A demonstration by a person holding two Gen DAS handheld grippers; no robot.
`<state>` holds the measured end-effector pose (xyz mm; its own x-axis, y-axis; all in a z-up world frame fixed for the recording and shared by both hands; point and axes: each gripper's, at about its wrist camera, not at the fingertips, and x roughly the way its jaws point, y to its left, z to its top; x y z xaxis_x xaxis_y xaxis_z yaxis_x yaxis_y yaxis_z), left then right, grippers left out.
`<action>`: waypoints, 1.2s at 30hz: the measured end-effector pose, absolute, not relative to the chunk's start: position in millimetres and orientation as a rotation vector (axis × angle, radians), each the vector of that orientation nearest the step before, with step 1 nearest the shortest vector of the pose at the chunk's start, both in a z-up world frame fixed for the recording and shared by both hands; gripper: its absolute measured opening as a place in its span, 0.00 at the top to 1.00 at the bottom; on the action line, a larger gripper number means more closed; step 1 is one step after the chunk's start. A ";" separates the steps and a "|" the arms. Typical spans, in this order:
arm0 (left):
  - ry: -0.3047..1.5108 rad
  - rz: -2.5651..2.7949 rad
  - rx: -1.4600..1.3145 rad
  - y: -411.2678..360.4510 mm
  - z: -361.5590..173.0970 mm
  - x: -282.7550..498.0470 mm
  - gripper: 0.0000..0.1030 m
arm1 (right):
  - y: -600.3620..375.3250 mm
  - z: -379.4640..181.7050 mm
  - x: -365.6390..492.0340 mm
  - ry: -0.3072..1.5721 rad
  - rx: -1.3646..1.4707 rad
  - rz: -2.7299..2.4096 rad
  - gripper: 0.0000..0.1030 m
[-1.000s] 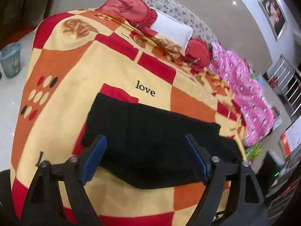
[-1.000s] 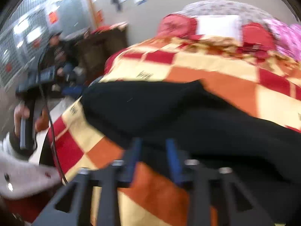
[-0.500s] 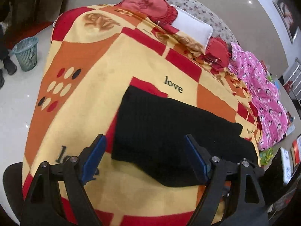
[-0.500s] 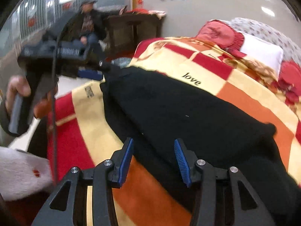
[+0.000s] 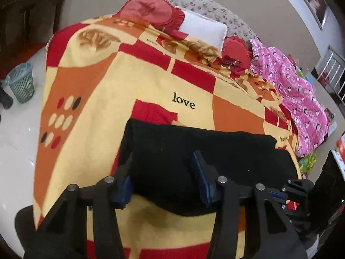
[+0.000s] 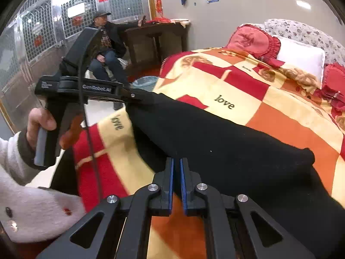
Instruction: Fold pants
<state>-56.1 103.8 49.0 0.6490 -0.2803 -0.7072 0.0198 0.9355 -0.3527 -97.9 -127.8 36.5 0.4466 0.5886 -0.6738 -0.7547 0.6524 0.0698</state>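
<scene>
Black pants [image 5: 194, 151] lie folded in a long band across the checked blanket [image 5: 129, 90] on the bed. My left gripper [image 5: 163, 182] straddles their near left end. Its jaws are closing, with cloth between the blue pads [image 5: 202, 181] but not squeezed. Seen from the right wrist, the left gripper [image 6: 138, 96] has its tips at the raised far corner of the pants [image 6: 215, 140], and a hand [image 6: 38, 120] holds its grip. My right gripper [image 6: 176, 166] is shut on the pants' near edge. It also shows at the pants' right end, where the right gripper [image 5: 280, 194] is partly hidden.
Red and white pillows [image 5: 200, 28] and a pink quilt [image 5: 297, 99] lie at the bed's head and far side. A green wastebasket [image 5: 21, 82] stands on the floor to the left. A person [image 6: 103, 43] sits beside a dark wooden table [image 6: 155, 41].
The left jaws have narrowed around the pants' left end. The right jaws have gone from apart to shut at the pants' edge, and the right view has swung towards the bed's head.
</scene>
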 end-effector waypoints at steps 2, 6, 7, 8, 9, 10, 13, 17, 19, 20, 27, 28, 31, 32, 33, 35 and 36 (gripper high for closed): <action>0.864 -0.159 -0.308 104.6 41.7 -56.7 0.54 | -124.9 31.1 -101.9 0.732 -0.251 0.844 0.95; 0.940 -0.106 -0.320 110.4 13.0 -48.1 0.53 | -112.9 -7.7 -89.2 0.833 -0.245 0.802 0.91; 0.944 -0.106 -0.335 112.4 10.8 -48.0 0.52 | -114.5 -7.6 -86.8 0.838 -0.223 0.803 0.91; 0.945 -0.105 -0.359 115.5 10.6 -49.5 0.52 | -119.0 -2.5 -86.5 0.827 -0.194 0.809 0.84; 0.941 -0.104 -0.378 118.6 13.0 -51.0 0.52 | -123.3 0.6 -85.9 0.829 -0.177 0.811 0.78; 0.935 -0.104 -0.378 119.7 17.8 -52.7 0.52 | -131.2 6.6 -84.9 0.833 -0.155 0.806 0.67; 0.859 -0.049 -0.281 114.6 41.0 -61.0 0.51 | -162.9 27.0 -82.5 0.783 -0.114 0.732 0.61; 0.776 -0.091 -0.243 99.5 63.5 -62.8 0.38 | -201.0 44.8 -58.4 0.756 -0.020 0.623 0.59; 0.780 -0.128 -0.249 89.4 62.2 -56.8 0.38 | -207.9 43.0 -44.2 0.766 0.008 0.607 0.59; 0.795 -0.143 -0.248 81.9 57.8 -51.6 0.38 | -208.3 37.2 -34.5 0.788 0.011 0.586 0.62; 0.894 -0.146 -0.234 51.3 11.0 -22.4 0.38 | -219.1 0.3 -1.2 0.857 0.112 0.542 0.64; 0.876 -0.142 -0.216 48.7 12.0 -24.1 0.35 | -221.8 2.9 -3.1 0.860 0.123 0.547 0.61; 0.894 -0.155 -0.213 46.2 16.0 -23.9 0.33 | -243.4 18.5 -20.9 0.842 0.162 0.528 0.57; 0.891 -0.162 -0.224 47.4 18.9 -25.3 0.33 | -254.7 23.9 -29.6 0.826 0.167 0.492 0.46; 0.878 -0.178 -0.246 48.9 23.7 -27.9 0.33 | -271.1 29.5 -41.6 0.802 0.177 0.439 0.40; 0.856 -0.194 -0.270 49.5 30.8 -32.4 0.33 | -310.9 34.4 -64.7 0.768 0.223 0.325 0.28; 0.843 -0.204 -0.272 47.2 35.1 -33.9 0.33 | -332.3 33.5 -74.5 0.770 0.252 0.265 0.28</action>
